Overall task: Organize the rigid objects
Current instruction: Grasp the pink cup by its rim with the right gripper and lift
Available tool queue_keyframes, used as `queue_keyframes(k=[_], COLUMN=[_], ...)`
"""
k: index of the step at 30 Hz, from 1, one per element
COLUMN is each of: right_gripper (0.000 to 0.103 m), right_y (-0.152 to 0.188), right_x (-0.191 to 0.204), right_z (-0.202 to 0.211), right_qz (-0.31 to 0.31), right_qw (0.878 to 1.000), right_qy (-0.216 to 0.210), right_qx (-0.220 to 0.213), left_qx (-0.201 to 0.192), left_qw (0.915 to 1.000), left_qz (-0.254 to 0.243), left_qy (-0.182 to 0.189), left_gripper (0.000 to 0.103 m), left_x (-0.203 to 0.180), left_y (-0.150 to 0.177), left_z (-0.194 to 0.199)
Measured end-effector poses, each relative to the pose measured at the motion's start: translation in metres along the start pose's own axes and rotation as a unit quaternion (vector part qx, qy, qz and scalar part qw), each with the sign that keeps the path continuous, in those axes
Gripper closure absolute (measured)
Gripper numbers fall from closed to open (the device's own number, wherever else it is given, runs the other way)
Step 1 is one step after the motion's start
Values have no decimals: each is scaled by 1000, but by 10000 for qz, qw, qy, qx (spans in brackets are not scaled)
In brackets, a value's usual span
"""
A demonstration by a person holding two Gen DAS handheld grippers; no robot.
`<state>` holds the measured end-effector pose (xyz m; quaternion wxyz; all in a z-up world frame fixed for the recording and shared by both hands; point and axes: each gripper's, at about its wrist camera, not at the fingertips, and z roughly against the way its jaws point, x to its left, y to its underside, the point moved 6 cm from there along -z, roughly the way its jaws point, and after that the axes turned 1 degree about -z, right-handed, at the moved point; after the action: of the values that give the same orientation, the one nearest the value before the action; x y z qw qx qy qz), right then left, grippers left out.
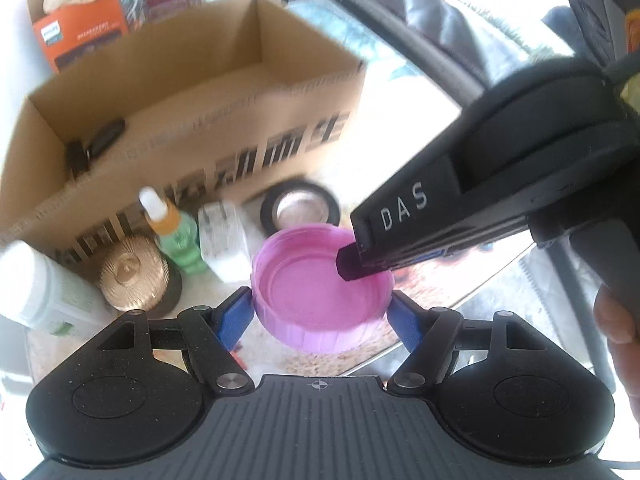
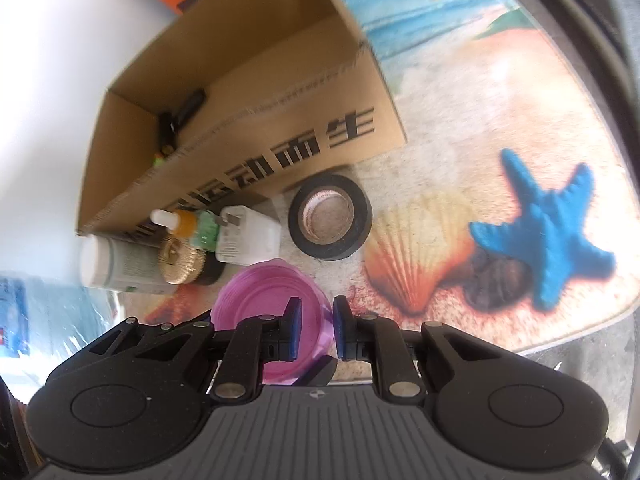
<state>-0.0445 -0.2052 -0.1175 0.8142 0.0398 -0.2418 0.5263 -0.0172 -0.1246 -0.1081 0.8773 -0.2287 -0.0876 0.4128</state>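
Passing the pink lid between my grippers, box next.

My left gripper (image 1: 322,312) is clamping the pink lid (image 1: 320,284) low centre by its sides, hollow upward, round with no long axis; my right gripper (image 2: 314,328) is pinching its rim (image 2: 326,322), jaws nearly closed. I judge one must release before the cardboard box (image 1: 224,120), upper left.

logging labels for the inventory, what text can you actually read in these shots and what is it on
"DAS": white letters on the right gripper arm, left wrist view.
"动而生": large black characters on the cardboard box side; characters further left are hidden behind bottles.
Orange box: white logo patch and print, too blurred to read.
White bottle: fine print, too small to read.
White charger: label too small to read.
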Motion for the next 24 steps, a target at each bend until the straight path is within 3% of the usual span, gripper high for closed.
queue_keyframes(k=[11,15,20,24], right_gripper=[85,85,85,85], right_y=[-11,-28,-60,-91], right_x=[57,88,124,142], right_z=[82,100,96,67], right_qz=[78,291,750,949], right_qw=[9971,9942,9895,9877], right_qy=[-110,-357,-585,-875], right_qx=[-745,-969,-1093,-882], left_qx=[-847,-1168,-1367,-1295], left_qw=[9964,9927,9884,9860], left_qz=[-1,-5,135,188], left_qy=[-34,-297,-650,-1035], left_gripper=[30,30,30,30], left_x=[11,30,57,86], left_y=[-25,-47,-72,-86], left_z=[79,101,101,75])
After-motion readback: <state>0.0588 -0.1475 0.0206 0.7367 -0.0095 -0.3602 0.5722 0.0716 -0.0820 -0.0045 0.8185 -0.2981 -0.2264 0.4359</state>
